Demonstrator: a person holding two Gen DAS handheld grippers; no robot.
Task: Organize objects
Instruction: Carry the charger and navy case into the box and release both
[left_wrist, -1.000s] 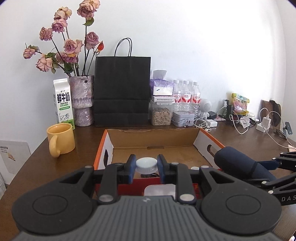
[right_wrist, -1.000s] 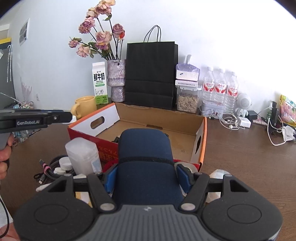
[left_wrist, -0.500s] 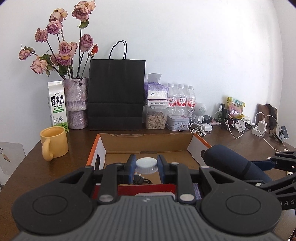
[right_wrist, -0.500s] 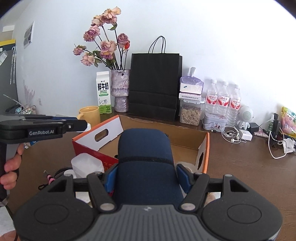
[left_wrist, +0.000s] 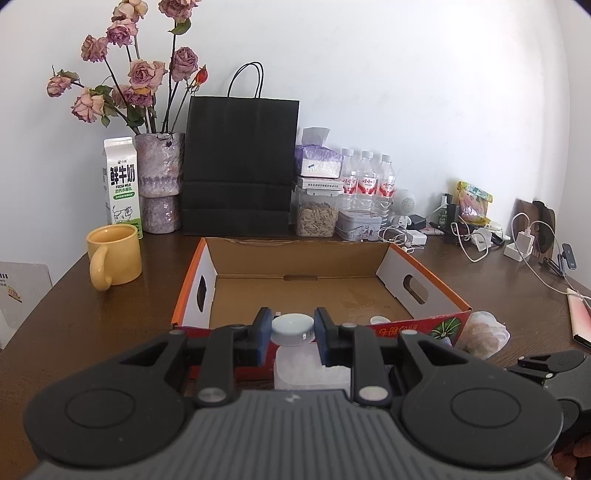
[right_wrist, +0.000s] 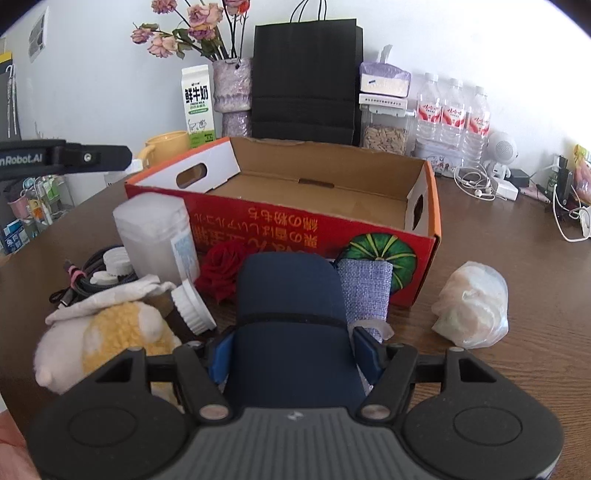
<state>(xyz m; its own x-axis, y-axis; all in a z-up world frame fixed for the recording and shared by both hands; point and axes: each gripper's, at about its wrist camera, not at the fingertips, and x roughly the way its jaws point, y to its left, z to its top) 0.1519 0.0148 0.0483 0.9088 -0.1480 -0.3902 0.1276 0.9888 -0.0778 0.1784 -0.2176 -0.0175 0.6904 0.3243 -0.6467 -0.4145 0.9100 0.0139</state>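
An open cardboard box (left_wrist: 306, 291) with red and orange sides stands mid-table, also in the right wrist view (right_wrist: 332, 192). My left gripper (left_wrist: 291, 330) is shut on a small bottle with a white cap (left_wrist: 291, 328), held just before the box's near wall. My right gripper (right_wrist: 293, 354) is shut on a dark blue case (right_wrist: 291, 295), low over the clutter in front of the box. A frosted jar (right_wrist: 155, 232), a red fabric rose (right_wrist: 221, 269), a purple pouch (right_wrist: 365, 288), a plush toy (right_wrist: 107, 336), cables (right_wrist: 85, 280) and a white lid (right_wrist: 192, 306) lie there.
A crumpled plastic bag (right_wrist: 472, 306) lies right of the box. A yellow mug (left_wrist: 114, 254), milk carton (left_wrist: 122, 181), vase with roses (left_wrist: 159, 181), black paper bag (left_wrist: 240, 166), seed jar (left_wrist: 317, 214), water bottles (left_wrist: 365, 184) and chargers (left_wrist: 480, 236) line the back.
Both grippers pulled back from over the box. The right one dropped low with the blue case, and the left arm's view no longer shows the case.
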